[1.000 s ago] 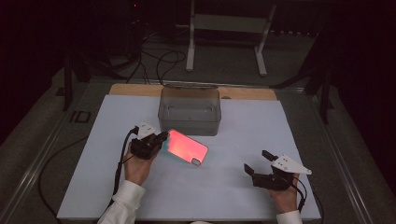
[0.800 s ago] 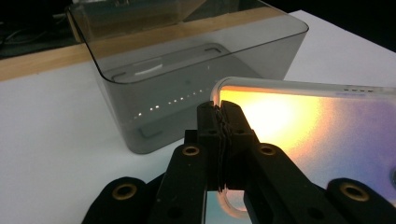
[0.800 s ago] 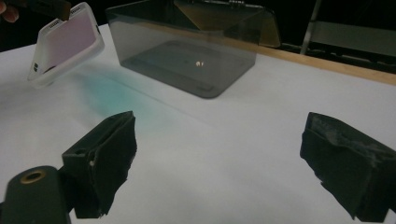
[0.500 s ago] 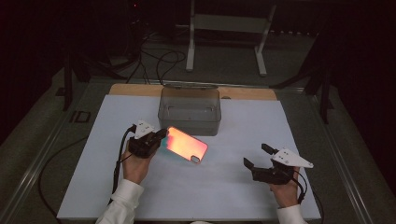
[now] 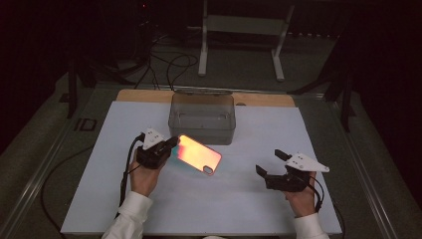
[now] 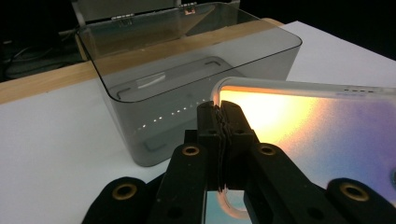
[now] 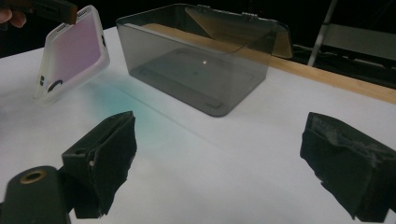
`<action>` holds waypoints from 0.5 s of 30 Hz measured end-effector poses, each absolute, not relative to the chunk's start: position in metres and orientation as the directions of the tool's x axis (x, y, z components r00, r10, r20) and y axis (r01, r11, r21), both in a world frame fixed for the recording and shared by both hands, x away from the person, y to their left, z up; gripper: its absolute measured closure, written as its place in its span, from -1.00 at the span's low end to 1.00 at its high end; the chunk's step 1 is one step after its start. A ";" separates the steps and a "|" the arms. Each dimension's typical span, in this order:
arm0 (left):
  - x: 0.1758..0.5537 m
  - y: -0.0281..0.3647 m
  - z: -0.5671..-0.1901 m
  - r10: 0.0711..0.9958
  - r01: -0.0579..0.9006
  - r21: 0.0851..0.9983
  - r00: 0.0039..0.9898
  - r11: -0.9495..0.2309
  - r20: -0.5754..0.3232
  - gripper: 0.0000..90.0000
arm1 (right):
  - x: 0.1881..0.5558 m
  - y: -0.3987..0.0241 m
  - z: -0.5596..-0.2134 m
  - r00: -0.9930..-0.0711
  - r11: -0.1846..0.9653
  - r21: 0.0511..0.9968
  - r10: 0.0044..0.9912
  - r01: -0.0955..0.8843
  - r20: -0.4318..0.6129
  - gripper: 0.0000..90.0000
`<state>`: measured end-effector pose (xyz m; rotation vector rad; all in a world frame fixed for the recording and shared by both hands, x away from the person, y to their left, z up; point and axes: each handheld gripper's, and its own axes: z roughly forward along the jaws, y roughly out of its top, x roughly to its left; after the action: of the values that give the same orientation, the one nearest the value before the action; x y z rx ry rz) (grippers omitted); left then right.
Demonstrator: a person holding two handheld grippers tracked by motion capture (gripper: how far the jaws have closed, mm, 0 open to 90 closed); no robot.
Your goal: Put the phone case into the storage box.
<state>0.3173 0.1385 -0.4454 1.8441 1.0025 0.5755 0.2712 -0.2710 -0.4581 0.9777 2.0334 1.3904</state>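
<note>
1. My left gripper (image 5: 166, 145) is pinching the short edge of a phone case (image 5: 198, 154). In the left gripper view the black jaws sit pressed tight on its rim, near one corner.
2. The case hangs clear of the white sheet (image 5: 99, 189), tilted, its iridescent orange face up. In the high view it lies at about 3 o'clock from my left hand (image 5: 145, 174).
3. Compared with a second ago, the case appears to sit higher and a little closer to the grey box (image 5: 201, 119). My left hand has scarcely shifted, so I read this as a slight tilt of the wrist, not a carry.
4. The box stands at 12 o'clock from the case, near it, lid swung back. I see nothing inside it.
5. My right gripper (image 5: 266, 165) has lifted slightly off the sheet since the earlier frames. Its jaws are spread wide and empty; in the right gripper view the two pads (image 7: 105, 154) stand well apart.
6. Judgement: the pick-up is done and the case is poised for the open box. What remains is a short carry toward 12 o'clock over the near wall.
7. Risk: the grip is on one thin edge, so the case could swing.
</note>
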 end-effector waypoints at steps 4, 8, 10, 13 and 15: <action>0.316 0.138 -0.445 0.826 0.387 0.890 0.563 -0.240 -0.022 0.98 | 0.273 -0.269 -0.455 -0.630 0.228 0.931 0.777 0.284 0.002 -0.77; 0.316 0.138 -0.445 0.824 0.381 0.893 0.566 -0.241 -0.019 0.98 | 0.277 -0.265 -0.450 -0.636 0.236 0.930 0.771 0.283 -0.002 -0.77; 0.315 0.138 -0.445 0.823 0.378 0.894 0.567 -0.242 -0.017 0.98 | 0.278 -0.263 -0.449 -0.640 0.239 0.928 0.768 0.285 -0.001 -0.77; 0.315 0.138 -0.444 0.821 0.372 0.895 0.571 -0.247 -0.011 0.98 | 0.281 -0.261 -0.447 -0.647 0.248 0.926 0.763 0.286 -0.004 -0.77; 0.314 0.138 -0.444 0.818 0.363 0.898 0.575 -0.248 -0.006 0.98 | 0.282 -0.259 -0.445 -0.653 0.251 0.923 0.758 0.290 -0.001 -0.77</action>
<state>0.3138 0.1378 -0.4439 1.8426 0.9621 0.5922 0.2823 -0.2586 -0.4452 0.9523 2.0788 1.3869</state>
